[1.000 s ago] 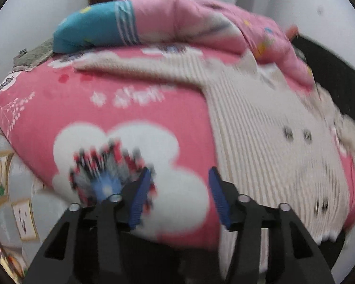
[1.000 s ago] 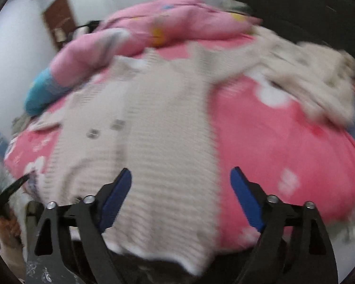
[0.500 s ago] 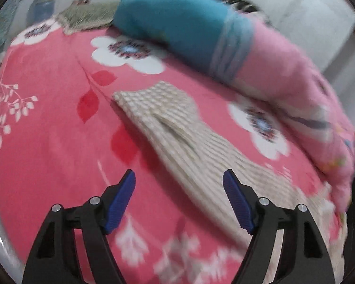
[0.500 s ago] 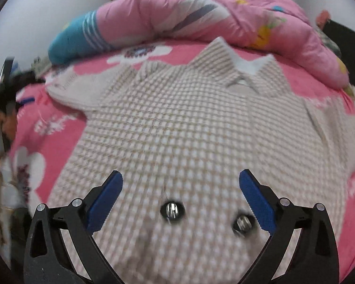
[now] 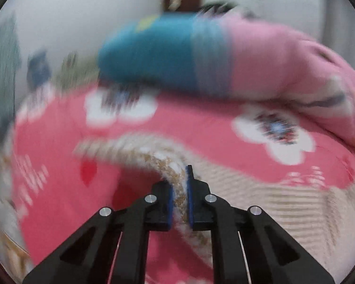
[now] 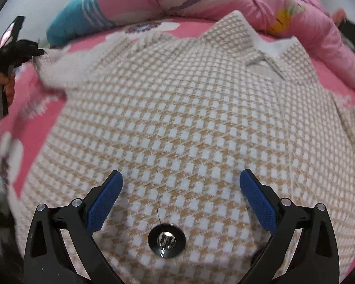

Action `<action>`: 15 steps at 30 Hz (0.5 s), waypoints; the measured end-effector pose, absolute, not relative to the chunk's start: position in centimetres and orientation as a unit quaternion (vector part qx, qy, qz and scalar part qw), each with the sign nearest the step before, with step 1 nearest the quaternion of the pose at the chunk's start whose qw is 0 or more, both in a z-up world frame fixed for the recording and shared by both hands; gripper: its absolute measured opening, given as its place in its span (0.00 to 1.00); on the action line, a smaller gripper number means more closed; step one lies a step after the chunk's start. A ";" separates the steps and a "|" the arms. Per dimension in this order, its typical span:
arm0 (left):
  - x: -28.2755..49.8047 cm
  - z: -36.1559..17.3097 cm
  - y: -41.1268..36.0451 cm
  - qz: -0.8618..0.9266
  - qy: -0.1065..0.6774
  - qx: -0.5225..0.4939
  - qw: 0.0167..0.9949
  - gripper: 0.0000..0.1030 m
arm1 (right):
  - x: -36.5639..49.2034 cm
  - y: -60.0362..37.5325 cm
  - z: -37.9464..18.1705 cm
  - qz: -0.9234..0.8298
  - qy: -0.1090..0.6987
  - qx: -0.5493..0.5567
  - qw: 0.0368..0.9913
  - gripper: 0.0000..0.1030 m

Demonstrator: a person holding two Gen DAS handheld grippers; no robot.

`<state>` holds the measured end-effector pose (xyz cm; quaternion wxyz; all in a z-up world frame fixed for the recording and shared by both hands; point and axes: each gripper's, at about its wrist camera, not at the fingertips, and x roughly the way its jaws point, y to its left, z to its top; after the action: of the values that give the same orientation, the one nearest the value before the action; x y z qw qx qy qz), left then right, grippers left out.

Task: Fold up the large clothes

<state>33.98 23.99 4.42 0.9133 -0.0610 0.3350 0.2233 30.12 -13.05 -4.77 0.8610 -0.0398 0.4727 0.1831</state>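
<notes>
left wrist view: my left gripper (image 5: 179, 197) has just closed its jaws, now clenched on the sleeve edge of the checked jacket (image 5: 260, 203), lifted off the pink bedspread (image 5: 201, 127). right wrist view: my right gripper (image 6: 181, 201) hovers spread wide, pointing down over the jacket's front, near a metal button (image 6: 166, 240).

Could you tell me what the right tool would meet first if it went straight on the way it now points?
Most likely the checked jacket spread directly beneath the open right tool.
</notes>
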 end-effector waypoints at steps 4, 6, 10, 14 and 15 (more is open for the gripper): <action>30.2 10.8 14.0 0.109 0.280 0.019 0.954 0.08 | 28.5 -15.8 -2.4 0.174 0.459 0.013 0.871 0.92; 28.5 12.1 9.3 0.039 0.278 0.034 0.959 0.09 | 26.5 -17.7 -1.1 0.160 0.446 0.022 0.880 0.92; 25.6 11.1 2.7 -0.068 0.306 0.029 0.949 0.16 | 22.5 -21.0 0.0 0.134 0.436 0.025 0.889 0.92; 24.4 3.7 -0.4 -0.138 0.376 -0.034 0.916 0.69 | 19.8 -24.1 -1.2 0.107 0.459 0.038 0.881 0.92; 24.3 1.2 -0.5 -0.144 0.395 -0.056 0.906 0.70 | 19.2 -25.0 -1.6 0.103 0.469 0.044 0.876 0.92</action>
<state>24.31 -0.53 1.23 0.9059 -0.0560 0.3946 -0.1435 19.19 -25.00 -1.59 0.8760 0.0442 0.4690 0.1031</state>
